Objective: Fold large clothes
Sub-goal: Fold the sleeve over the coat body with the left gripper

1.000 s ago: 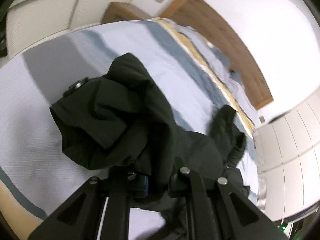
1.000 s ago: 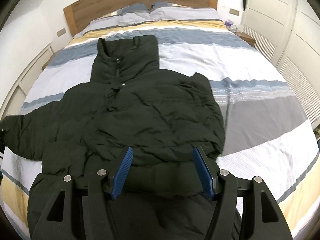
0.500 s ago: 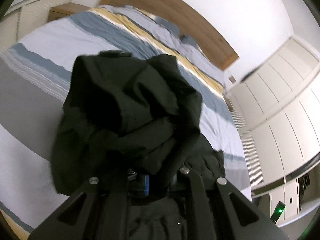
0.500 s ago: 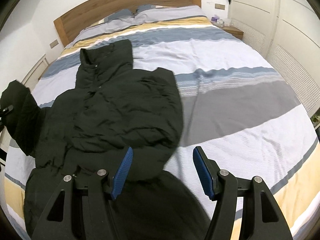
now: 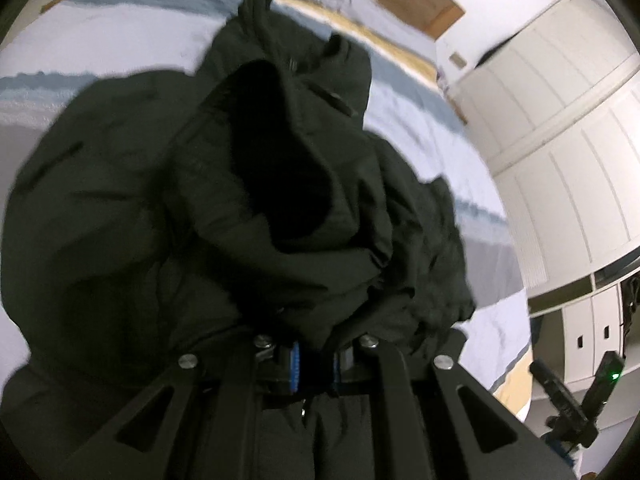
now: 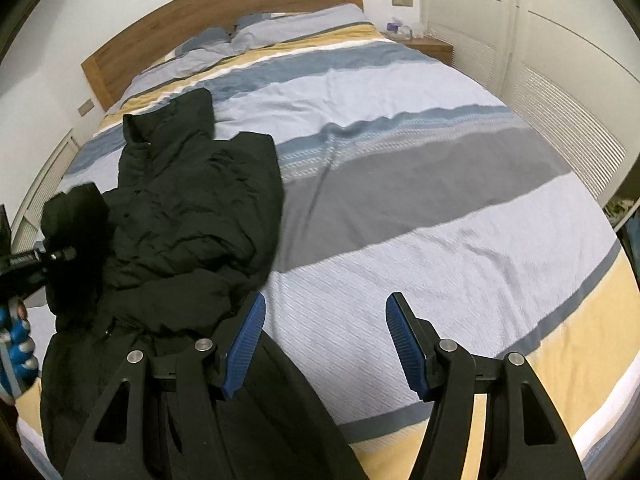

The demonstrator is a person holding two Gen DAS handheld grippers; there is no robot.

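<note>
- Two wrist views, read left to right; both look down onto a striped bed with a wooden headboard at the far end.
- Far left of the right wrist view: a person's gloved hand (blue and white glove) at the frame edge, with the dark body of the left gripper above it.
- Left gripper: jaws nearly closed, clamped on a bunch of dark fabric. Blue pads barely visible on either side of the pinched cloth.
- The fabric is the sleeve of a black puffer jacket. In the right wrist view the sleeve is raised off the bed at the jacket's left side; in the left wrist view its open cuff faces the camera and fills most of the frame. That view is blurred.
- Jacket body lies on the left half of the bed, collar toward the headboard, hem toward the camera. One side is folded over the front, giving a straight right edge.
- Right gripper: blue pads held well apart, about half open, nothing between them. It hovers over bare bedding just right of the jacket's lower edge; its left finger overlaps the hem in the picture, contact not determinable.
- Far right: white wardrobe doors and a bedside table beside the headboard.
</note>
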